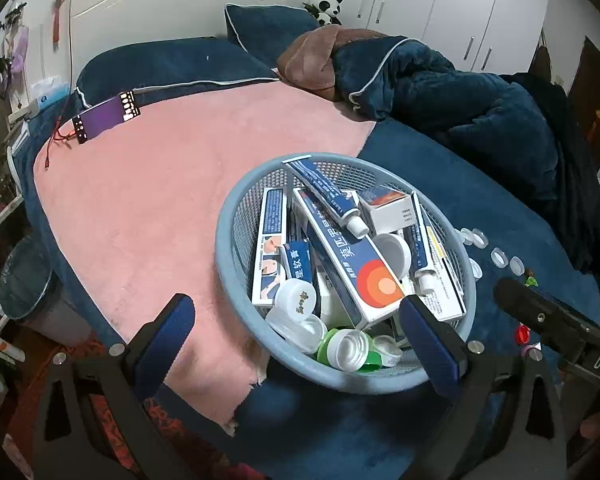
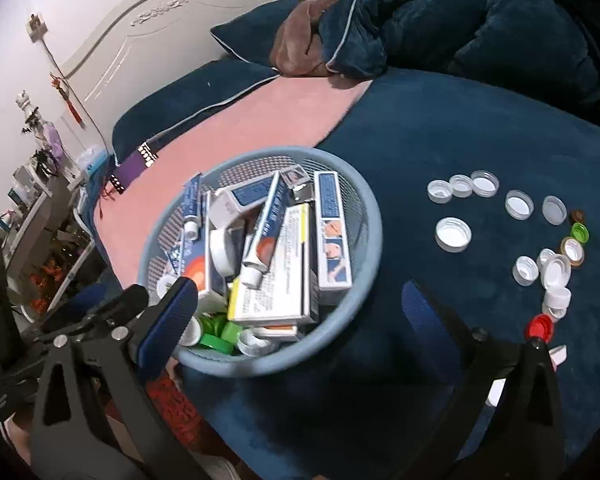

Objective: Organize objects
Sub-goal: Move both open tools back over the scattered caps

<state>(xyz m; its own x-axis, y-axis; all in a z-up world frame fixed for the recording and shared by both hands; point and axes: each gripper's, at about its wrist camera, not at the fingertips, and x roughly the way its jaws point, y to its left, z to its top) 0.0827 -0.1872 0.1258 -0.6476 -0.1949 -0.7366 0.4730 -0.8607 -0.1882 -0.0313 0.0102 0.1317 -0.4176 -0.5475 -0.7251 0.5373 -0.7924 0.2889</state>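
A light blue mesh basket sits on the bed, filled with ointment boxes, tubes and white and green caps. Several loose bottle caps lie on the blue blanket right of the basket, also visible in the left wrist view. My left gripper is open and empty over the basket's near rim. My right gripper is open and empty, its left finger over the basket's near edge.
A pink sheet covers the bed's left half, with a purple strip near the pillows. A crumpled dark blue quilt and brown pillow lie at the back. The bed edge drops off on the left.
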